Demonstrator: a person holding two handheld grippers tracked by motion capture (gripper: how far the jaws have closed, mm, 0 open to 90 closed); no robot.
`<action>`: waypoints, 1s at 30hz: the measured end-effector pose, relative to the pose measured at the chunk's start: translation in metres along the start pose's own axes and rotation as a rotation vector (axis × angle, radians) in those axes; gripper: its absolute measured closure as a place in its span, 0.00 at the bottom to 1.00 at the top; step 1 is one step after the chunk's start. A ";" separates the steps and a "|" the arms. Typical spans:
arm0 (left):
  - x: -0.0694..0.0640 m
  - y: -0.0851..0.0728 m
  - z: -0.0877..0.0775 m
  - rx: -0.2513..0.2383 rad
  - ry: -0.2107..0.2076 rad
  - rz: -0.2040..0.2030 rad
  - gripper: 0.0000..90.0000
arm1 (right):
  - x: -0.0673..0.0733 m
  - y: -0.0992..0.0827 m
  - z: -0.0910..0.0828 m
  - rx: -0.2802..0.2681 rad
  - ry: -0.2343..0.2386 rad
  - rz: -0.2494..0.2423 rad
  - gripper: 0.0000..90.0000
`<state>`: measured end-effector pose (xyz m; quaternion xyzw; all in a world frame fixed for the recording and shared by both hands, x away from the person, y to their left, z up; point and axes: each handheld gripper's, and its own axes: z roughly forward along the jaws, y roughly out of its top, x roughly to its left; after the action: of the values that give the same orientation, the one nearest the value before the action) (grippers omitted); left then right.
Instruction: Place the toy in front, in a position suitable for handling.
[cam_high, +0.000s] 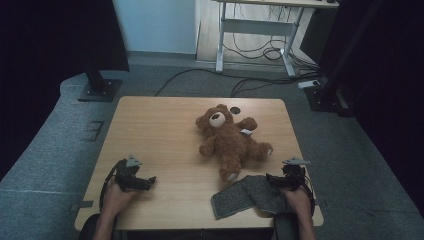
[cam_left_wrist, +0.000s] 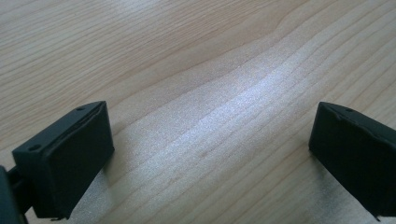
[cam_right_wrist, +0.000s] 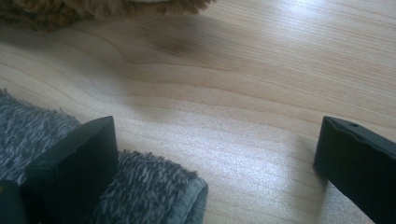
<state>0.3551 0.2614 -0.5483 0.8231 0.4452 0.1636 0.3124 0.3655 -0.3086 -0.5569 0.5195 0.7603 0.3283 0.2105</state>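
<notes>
We hold both grippers low at the near edge of the table (cam_high: 150, 107), jaws spread wide and nothing pinched. The left gripper (cam_high: 145, 182) sits over bare wood, well apart from everything. The right gripper (cam_high: 272, 179) rests at the right end of the grey cloth (cam_high: 247, 196), which lies rumpled along the near edge — in the right gripper view one jaw stands over the cloth's (cam_right_wrist: 154, 186) hemmed corner and the other over plain wood.

The teddy bear (cam_high: 231, 140) lies on its back just beyond the cloth, its near foot almost touching the fabric. That closeness looks like the main risk: if we drag the cloth toward the far side, we may nudge the bear or catch its fur. The cloth is also soft and loose, so a pinch with one jaw off the fabric would likely take only a thin fold and slip.

Room is best on the left half of the table, which is open. On the right, the cloth's end lies close to the table's near right corner, so a careless pull could slide it over the edge.
</notes>
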 end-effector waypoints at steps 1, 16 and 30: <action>0.000 0.000 0.000 0.000 0.000 0.000 0.00 | 0.000 0.000 0.000 0.000 0.000 0.000 0.00; -0.006 0.002 0.000 0.023 -0.005 0.004 0.00 | 0.000 0.000 0.000 0.000 0.001 -0.002 0.00; -0.014 0.014 -0.008 -0.026 -0.078 0.026 0.16 | 0.000 0.000 0.000 0.000 0.003 -0.004 0.00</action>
<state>0.3517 0.2468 -0.5326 0.8303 0.4199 0.1412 0.3382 0.3650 -0.3090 -0.5569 0.5175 0.7617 0.3286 0.2099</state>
